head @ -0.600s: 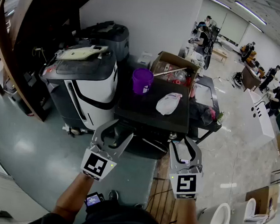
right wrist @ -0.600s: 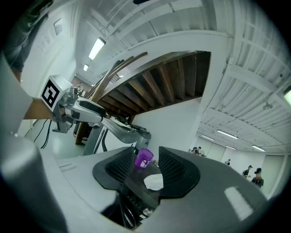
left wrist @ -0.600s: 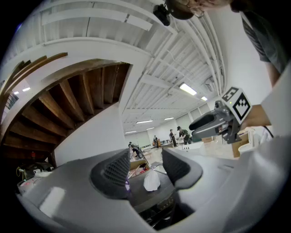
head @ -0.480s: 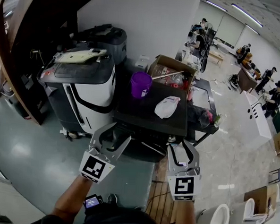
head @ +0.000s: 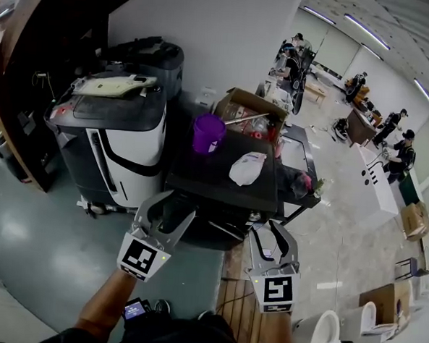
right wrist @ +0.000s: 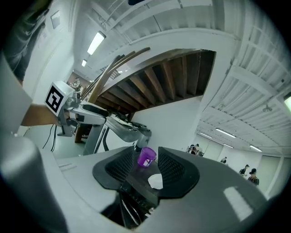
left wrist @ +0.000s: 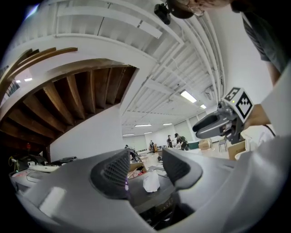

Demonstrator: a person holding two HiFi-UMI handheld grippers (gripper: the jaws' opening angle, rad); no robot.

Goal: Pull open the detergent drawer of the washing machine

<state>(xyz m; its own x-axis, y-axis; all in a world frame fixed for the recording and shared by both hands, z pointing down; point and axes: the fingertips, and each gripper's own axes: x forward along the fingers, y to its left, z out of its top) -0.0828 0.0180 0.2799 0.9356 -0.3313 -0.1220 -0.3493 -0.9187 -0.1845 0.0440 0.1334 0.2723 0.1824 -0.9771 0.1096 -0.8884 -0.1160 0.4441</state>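
Observation:
The washing machine [head: 220, 193] is a black box ahead of me, its dark front panel [right wrist: 136, 196] in shadow; I cannot make out the drawer on it. A purple cup [head: 208, 133] and a white bag [head: 247, 168] sit on its top. My left gripper [head: 172, 204] hangs just before the machine's front left, jaws apart with nothing between the pads [left wrist: 116, 173]. My right gripper [head: 272, 229] is level with it at the front right, also open and empty. Neither touches the machine.
A white-and-black appliance [head: 119, 136] stands left of the machine, and an open cardboard box [head: 251, 108] lies behind it. Wooden slats [head: 236, 299] cover the floor below my right hand. A white toilet [head: 331, 334] is at lower right. People [head: 400, 153] work far back right.
The head view has drifted, so the machine sits a little further left and lower. Both grippers stay in front of it with their jaws as they were.

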